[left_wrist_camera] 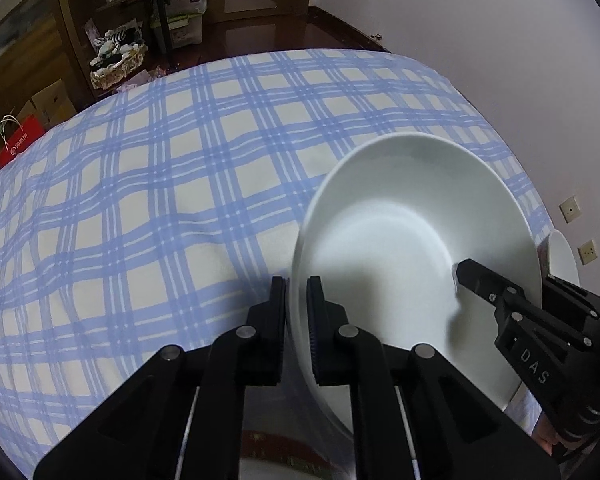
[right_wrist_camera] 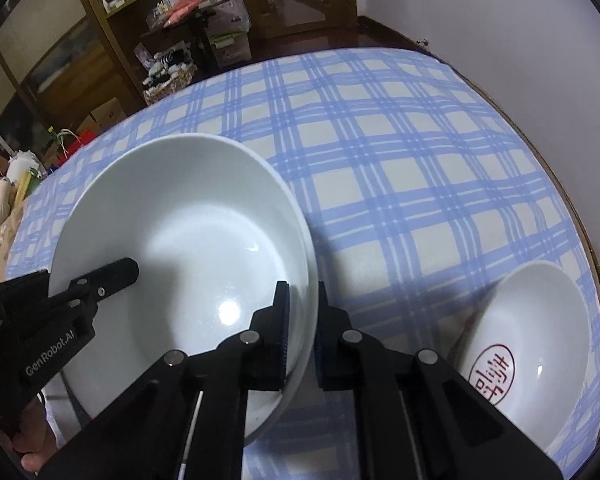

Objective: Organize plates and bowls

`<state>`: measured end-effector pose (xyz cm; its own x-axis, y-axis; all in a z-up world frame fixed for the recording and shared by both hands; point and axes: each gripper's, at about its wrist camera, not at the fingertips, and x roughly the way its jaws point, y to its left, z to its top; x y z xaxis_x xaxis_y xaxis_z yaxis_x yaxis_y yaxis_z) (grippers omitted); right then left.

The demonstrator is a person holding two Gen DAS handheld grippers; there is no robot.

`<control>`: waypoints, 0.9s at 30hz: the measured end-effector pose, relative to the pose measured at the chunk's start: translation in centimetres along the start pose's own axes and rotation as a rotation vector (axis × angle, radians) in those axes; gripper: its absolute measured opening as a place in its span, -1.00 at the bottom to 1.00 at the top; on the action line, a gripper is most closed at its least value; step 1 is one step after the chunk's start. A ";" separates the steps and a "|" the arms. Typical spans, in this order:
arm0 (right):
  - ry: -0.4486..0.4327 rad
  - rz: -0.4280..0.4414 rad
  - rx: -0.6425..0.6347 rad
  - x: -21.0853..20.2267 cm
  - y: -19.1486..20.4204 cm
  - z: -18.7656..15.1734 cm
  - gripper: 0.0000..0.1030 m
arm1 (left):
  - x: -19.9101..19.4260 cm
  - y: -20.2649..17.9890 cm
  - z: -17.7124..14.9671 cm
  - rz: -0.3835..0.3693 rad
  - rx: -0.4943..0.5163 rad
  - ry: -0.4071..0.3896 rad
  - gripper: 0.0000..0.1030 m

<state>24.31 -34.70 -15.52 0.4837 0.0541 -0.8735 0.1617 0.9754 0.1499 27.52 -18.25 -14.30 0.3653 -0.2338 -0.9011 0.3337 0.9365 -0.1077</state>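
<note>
A large plain white bowl (left_wrist_camera: 416, 248) is held over the blue-checked tablecloth (left_wrist_camera: 160, 200) by both grippers. My left gripper (left_wrist_camera: 296, 300) is shut on its left rim. My right gripper (right_wrist_camera: 302, 304) is shut on its right rim; the bowl also shows in the right wrist view (right_wrist_camera: 188, 240). Each gripper appears in the other's view, the right one (left_wrist_camera: 500, 292) and the left one (right_wrist_camera: 92, 284). A smaller white bowl (right_wrist_camera: 536, 344) with a red seal mark inside sits on the cloth at the right, by the table edge; only its rim (left_wrist_camera: 564, 256) shows in the left wrist view.
The table's right edge (right_wrist_camera: 572, 200) runs close to a white wall (right_wrist_camera: 520, 20). Beyond the far edge are wooden shelves (right_wrist_camera: 112, 12), boxes and a basket (left_wrist_camera: 116, 64) on a dark floor. A patterned object (left_wrist_camera: 284, 452) lies below the held bowl.
</note>
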 end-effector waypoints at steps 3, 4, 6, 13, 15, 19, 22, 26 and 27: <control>-0.021 0.010 0.015 -1.2 -0.2 0.0 -0.79 | -1.1 -0.2 -0.1 0.002 -0.001 -0.016 -0.80; -0.028 0.012 0.018 -1.7 -0.2 0.0 -0.79 | -1.5 -0.4 -0.1 0.002 0.000 -0.023 -0.80; -0.039 0.015 0.017 -2.6 -0.3 0.0 -0.79 | -2.6 -0.7 -0.1 0.000 0.004 -0.038 -0.80; -0.077 0.015 0.017 -6.4 -0.4 -0.7 -0.79 | -6.1 -2.0 -0.9 -0.003 0.017 -0.068 -0.79; -0.082 0.012 0.014 -7.4 -0.5 -1.1 -0.79 | -6.9 -2.5 -1.4 -0.007 0.020 -0.072 -0.79; -0.086 -0.002 0.005 -9.5 -0.9 -2.4 -0.79 | -8.3 -3.7 -3.0 -0.018 0.029 -0.065 -0.79; -0.085 -0.015 0.013 -11.0 -1.5 -3.9 -0.79 | -9.0 -4.8 -4.7 -0.029 0.030 -0.054 -0.79; -0.081 -0.030 0.028 -12.4 -2.6 -5.9 -0.79 | -9.4 -6.2 -6.8 -0.054 0.020 -0.043 -0.79; -0.081 -0.034 0.032 -12.7 -2.9 -6.5 -0.79 | -9.5 -6.6 -7.1 -0.057 0.021 -0.042 -0.79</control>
<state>12.13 -36.88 -7.82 0.5450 0.0025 -0.8384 0.2056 0.9690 0.1366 15.70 -20.33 -8.05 0.3816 -0.2976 -0.8751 0.3725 0.9160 -0.1491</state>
